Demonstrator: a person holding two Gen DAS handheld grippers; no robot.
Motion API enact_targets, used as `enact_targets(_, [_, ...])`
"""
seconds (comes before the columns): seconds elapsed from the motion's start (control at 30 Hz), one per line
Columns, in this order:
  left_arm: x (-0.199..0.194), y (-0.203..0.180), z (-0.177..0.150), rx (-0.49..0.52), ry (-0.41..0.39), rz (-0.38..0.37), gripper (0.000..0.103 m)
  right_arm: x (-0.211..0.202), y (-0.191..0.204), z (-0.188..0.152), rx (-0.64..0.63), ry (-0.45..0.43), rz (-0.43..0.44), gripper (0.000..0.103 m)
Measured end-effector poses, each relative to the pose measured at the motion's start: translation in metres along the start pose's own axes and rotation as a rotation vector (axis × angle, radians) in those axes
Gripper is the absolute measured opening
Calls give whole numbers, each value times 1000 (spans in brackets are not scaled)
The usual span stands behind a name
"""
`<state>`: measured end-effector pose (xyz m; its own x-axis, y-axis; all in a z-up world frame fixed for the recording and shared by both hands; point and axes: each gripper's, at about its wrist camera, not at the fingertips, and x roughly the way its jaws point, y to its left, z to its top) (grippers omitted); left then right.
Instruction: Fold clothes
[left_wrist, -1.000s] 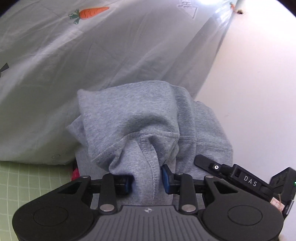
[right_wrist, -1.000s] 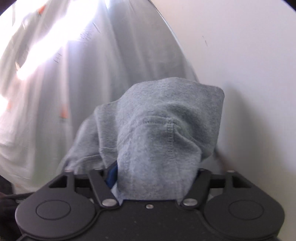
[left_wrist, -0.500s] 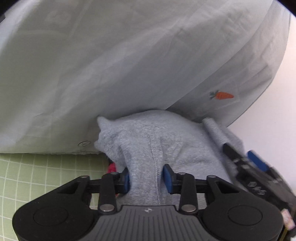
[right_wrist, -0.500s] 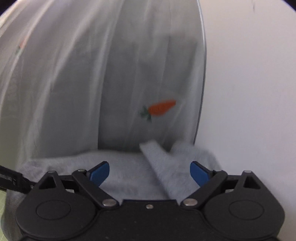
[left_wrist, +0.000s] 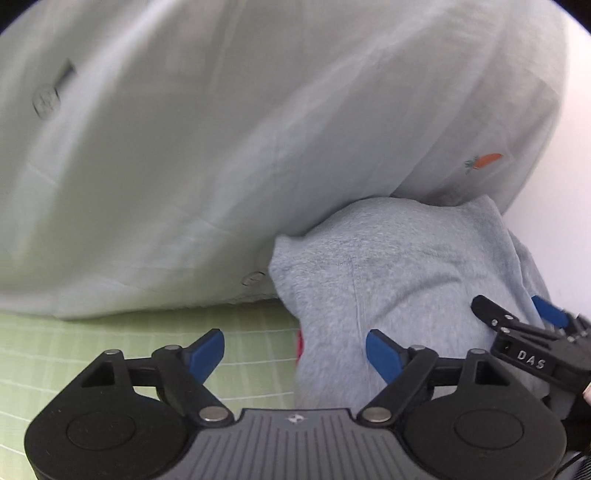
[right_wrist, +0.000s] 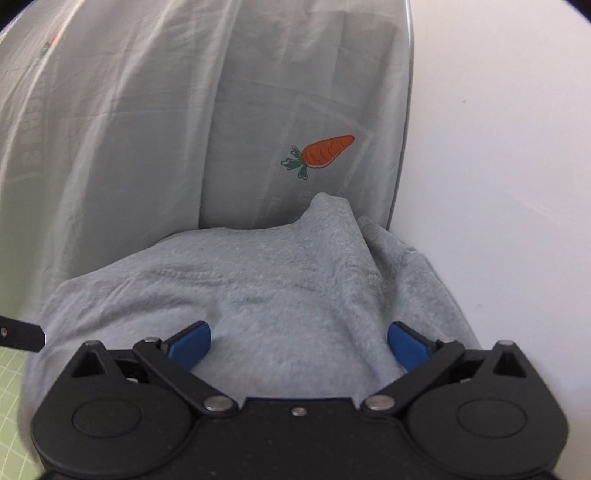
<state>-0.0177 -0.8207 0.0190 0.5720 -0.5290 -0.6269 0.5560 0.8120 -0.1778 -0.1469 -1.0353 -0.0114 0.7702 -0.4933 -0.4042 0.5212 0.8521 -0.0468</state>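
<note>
The soft grey fleece garment (right_wrist: 258, 291) lies in a heap on the green gridded mat (left_wrist: 110, 350), pushed against a pale sheet printed with orange carrots (right_wrist: 166, 129), its far edge peaking beside a white wall (right_wrist: 498, 184). The left gripper (left_wrist: 295, 349) and the right gripper (right_wrist: 299, 341) are both opening, blue pads clear of the cloth and pinching nothing, which reads as the release after laying a fold down. Next, each would need a fresh edge to grasp, probably the rumpled corner near the wall.
</note>
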Motion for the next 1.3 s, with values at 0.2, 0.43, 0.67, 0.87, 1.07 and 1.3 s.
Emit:
enact_targets(0.2, [-50,-9,-26,0,-63,-61,97,-65,10,-14,71,65,-7,103])
enact_targets(0.43, [-112,-25,-67,50,-98,-118,103,-154,24,-40,128,100,-29,103])
enact_targets(0.67, [-159,-32,-106,122,-61,-108,103,-215,36,-68,147,156,-54,103])
enact_targets(0.87, [-183,-30,-139,142,-16,-143,103,-253,43,-99,211,215,-41,103])
enact_targets(1.07, [-198,-30,-162,192,18,-170,103,-275,52,-117,224,248,-49,103])
enact_targets(1.3, [-209,-31,-173,224,21,-191,103,-290,54,-119,233,245,-68,103])
